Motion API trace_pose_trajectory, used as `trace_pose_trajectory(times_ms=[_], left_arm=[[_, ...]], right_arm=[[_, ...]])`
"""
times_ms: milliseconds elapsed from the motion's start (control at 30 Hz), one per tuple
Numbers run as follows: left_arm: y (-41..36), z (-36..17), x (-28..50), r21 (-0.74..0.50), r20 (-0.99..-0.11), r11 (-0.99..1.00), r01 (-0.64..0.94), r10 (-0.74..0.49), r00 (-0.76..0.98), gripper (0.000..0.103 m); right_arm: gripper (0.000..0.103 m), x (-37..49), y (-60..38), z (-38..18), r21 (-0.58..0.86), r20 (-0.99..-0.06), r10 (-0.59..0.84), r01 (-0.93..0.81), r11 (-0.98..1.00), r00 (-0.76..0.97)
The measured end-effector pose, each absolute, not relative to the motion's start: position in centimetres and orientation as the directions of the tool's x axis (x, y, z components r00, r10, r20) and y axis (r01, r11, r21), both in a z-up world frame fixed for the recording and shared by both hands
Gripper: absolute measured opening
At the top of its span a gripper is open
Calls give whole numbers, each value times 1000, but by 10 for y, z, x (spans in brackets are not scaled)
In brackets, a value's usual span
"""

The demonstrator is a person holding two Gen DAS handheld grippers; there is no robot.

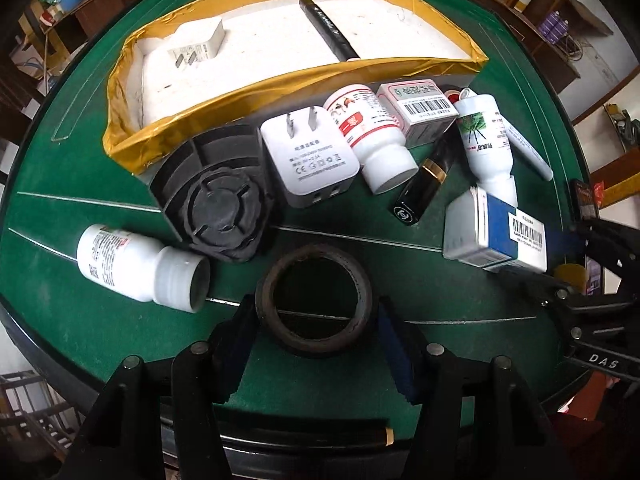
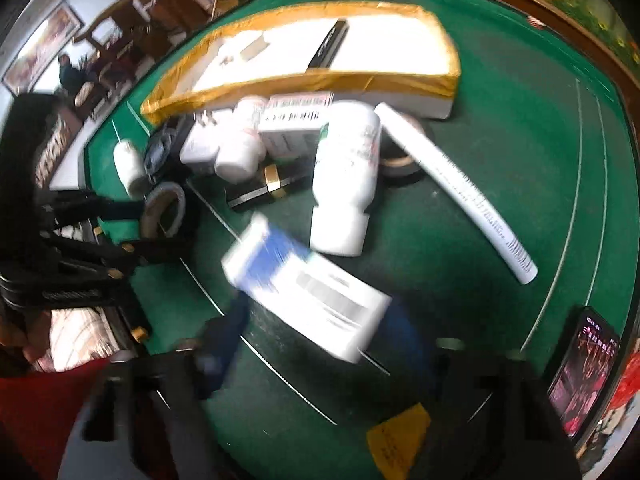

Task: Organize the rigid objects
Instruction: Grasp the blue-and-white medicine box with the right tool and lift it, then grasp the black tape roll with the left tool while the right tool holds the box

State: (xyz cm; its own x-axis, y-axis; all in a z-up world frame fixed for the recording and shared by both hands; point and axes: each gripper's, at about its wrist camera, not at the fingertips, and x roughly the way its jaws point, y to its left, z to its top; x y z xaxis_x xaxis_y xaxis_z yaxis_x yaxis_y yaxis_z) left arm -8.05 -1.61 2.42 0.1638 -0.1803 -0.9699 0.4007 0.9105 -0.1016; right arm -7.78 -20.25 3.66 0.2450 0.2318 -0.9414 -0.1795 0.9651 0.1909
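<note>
A gold-rimmed white tray (image 1: 124, 56) at the back holds a white charger (image 1: 200, 42) and a black pen (image 1: 328, 30). My left gripper (image 1: 316, 316) is open, its fingers on either side of a black tape roll (image 1: 316, 304) on the green table. My right gripper (image 2: 316, 320) has its blue pads against a blue and white box (image 2: 308, 288), which shows blurred; the box also shows in the left wrist view (image 1: 496, 232). In front of the tray lie white bottles (image 1: 372, 132), a white plug adapter (image 1: 308, 156), a black lipstick (image 1: 424, 184) and a white tube (image 2: 452, 184).
A black plastic fan-shaped part (image 1: 216, 192) and a lone white bottle (image 1: 140, 268) lie to the left. A second tape roll (image 2: 400, 160) lies behind a bottle. A phone (image 2: 584, 368) and yellow note (image 2: 396, 440) lie at the table's right front edge.
</note>
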Motion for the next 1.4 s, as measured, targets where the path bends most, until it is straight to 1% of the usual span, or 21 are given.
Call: trace_pose_trajectory(times_ms=[100,267,333,367,400,533,567,667,700,733,767,933,1133,1400], left_arm=[[-14,22,-82,-113,-969,914,391,-189,160,63],[-6,23,-88,-116,-969,913,391,-190,158,63],[-6,23,-87,-115,-969,913,391,-190,158,63],[-6,23,-86,-115,-969,913,392,-190,158,63],[-6,23,-85,-112,-969,912,394,-188,159,63],[-5,23,-86,-100,-971,910,403,-178,161,63],[-16,23,-80,-96,-971,909,405,-174,161,63],[-17,22,-83,-86,-972,908,411,-167,165,63],[-17,22,-83,-86,-972,908,410,-168,166,63],[-18,22,-82,-90,-971,909,408,-171,167,63],[-27,20,-80,-93,-971,910,405,-174,167,63],[-23,20,-76,-122,-965,915,385,-200,170,63],[-25,33,-75,-129,-958,906,403,-218,184,63],[-18,57,-69,-141,-946,897,419,-247,210,63]], right_arm=[[42,-83,-200,38,199,-943,243,-199,959,227],[42,-92,-192,39,279,-939,316,-237,931,136],[49,-93,-188,42,252,-946,293,-251,935,140],[57,-92,-188,43,238,-948,281,-252,938,149],[60,-90,-188,46,225,-949,270,-250,942,163],[62,-83,-184,50,212,-946,265,-263,941,188],[63,-80,-181,50,207,-946,263,-272,940,188],[63,-78,-170,46,202,-948,263,-304,931,177],[62,-76,-167,45,198,-950,262,-317,928,172],[58,-77,-163,44,187,-952,253,-331,925,169],[41,-78,-160,42,176,-956,244,-346,922,165],[40,-85,-158,46,169,-952,246,-355,919,183],[39,-83,-174,54,212,-937,281,-302,930,209],[39,-84,-185,63,226,-925,295,-275,934,239]])
